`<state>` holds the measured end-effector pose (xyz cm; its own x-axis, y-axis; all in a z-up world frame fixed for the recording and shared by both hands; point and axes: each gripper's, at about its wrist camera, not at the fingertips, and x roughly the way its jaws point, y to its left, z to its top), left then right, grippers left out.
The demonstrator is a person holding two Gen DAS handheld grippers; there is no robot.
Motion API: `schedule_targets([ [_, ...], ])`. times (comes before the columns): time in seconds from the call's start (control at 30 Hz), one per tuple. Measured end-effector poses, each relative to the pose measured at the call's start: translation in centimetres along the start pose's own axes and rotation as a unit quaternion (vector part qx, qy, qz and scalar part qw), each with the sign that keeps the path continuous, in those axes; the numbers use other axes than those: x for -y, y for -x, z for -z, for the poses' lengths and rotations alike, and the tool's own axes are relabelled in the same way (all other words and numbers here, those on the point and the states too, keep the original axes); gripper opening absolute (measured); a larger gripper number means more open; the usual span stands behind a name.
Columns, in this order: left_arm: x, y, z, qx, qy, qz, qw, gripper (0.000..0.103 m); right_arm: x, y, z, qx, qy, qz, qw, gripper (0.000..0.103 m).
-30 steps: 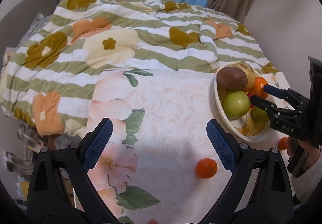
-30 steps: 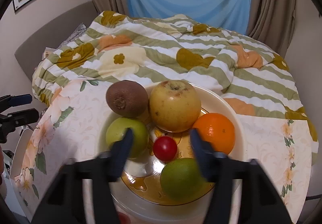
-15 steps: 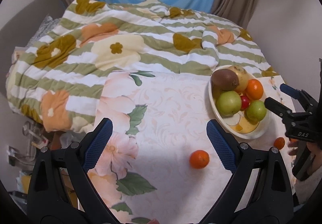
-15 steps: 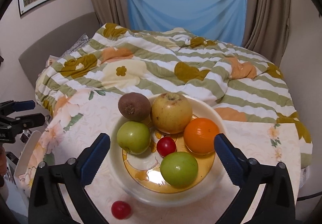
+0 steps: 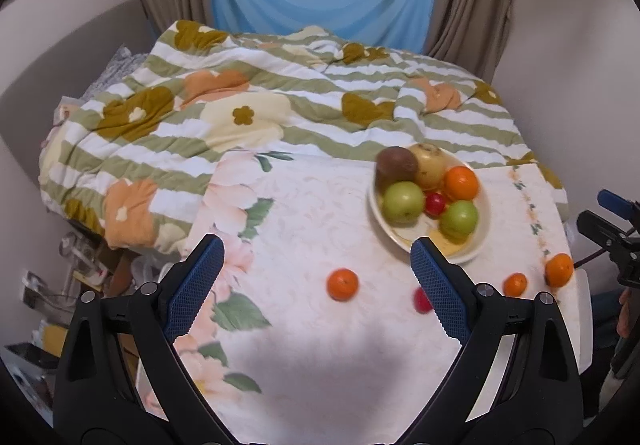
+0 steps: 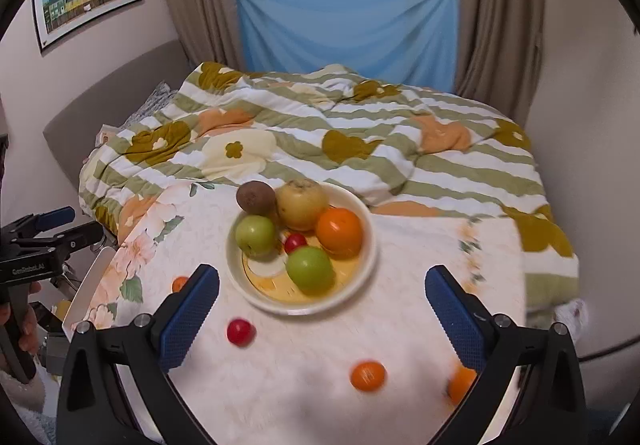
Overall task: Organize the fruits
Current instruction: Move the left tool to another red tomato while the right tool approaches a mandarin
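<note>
A cream bowl point(image 6: 370, 245) point(image 5: 482, 241) on the floral table holds a kiwi point(image 6: 255, 197), a yellow apple point(image 6: 302, 203), an orange point(image 6: 340, 231), two green apples point(image 6: 256, 235) and a small red fruit point(image 6: 295, 242). Loose on the cloth lie mandarins point(image 5: 342, 284) point(image 5: 515, 284) point(image 5: 559, 269) and another red fruit point(image 6: 241, 332). My right gripper point(image 6: 322, 277) hangs open, above and short of the bowl, holding nothing. My left gripper point(image 5: 316, 249) is open too, over the table's near side, left of the bowl.
A striped flowered quilt point(image 5: 280, 117) is heaped on the bed behind the table. Curtains and a blue cloth point(image 6: 344, 29) cover the window. Clutter point(image 5: 76, 273) stands off the table's left edge. A wall runs close on the right.
Both grippers have drawn back and up from the bowl, so more of the table and the loose fruit show. The right gripper's jaws have spread from half open to wide.
</note>
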<state>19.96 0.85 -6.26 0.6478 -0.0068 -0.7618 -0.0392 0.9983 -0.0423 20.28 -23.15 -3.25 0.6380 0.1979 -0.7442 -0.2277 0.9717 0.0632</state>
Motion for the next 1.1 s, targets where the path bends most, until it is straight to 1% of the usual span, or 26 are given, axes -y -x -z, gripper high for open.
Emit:
schedule_targets([
  [0.17, 2.2, 2.0, 2.0, 0.010, -0.006, -0.004, 0.9999, 0.102, 2.2, 3.0, 2.4, 0.007, -0.006, 0.020, 1.000, 0.103],
  [0.33, 3.9, 1.9, 3.7, 0.002, -0.006, -0.002, 1.0000, 0.101, 4.2, 4.0, 4.9, 0.003, -0.024, 0.037, 0.999, 0.103],
  [0.47, 5.1, 1.0, 4.9, -0.007, -0.013, 0.007, 0.9999, 0.101, 5.9, 3.8, 7.1, -0.014, -0.044, 0.048, 0.998, 0.103],
  [0.63, 6.6, -1.4, 5.9, -0.027, -0.029, 0.020, 0.9990, 0.101, 6.9, 2.7, 9.6, -0.034, -0.053, 0.049, 0.997, 0.103],
  [0.77, 7.5, -4.1, 6.7, -0.047, -0.051, 0.040, 0.9968, 0.101, 7.0, 1.2, 11.2, -0.044, -0.050, 0.044, 0.997, 0.103],
  [0.9, 8.6, -7.1, 7.6, -0.067, -0.086, 0.060, 0.9922, 0.101, 7.0, -0.8, 12.4, -0.052, -0.046, 0.037, 0.997, 0.103],
  [1.0, 9.1, -8.6, 8.1, -0.078, -0.102, 0.075, 0.9889, 0.101, 6.8, -2.1, 12.9, -0.057, -0.040, 0.034, 0.997, 0.103],
  [1.1, 9.6, -10.3, 8.4, -0.093, -0.115, 0.088, 0.9851, 0.095, 6.5, -3.3, 13.1, -0.063, -0.034, 0.032, 0.997, 0.103],
])
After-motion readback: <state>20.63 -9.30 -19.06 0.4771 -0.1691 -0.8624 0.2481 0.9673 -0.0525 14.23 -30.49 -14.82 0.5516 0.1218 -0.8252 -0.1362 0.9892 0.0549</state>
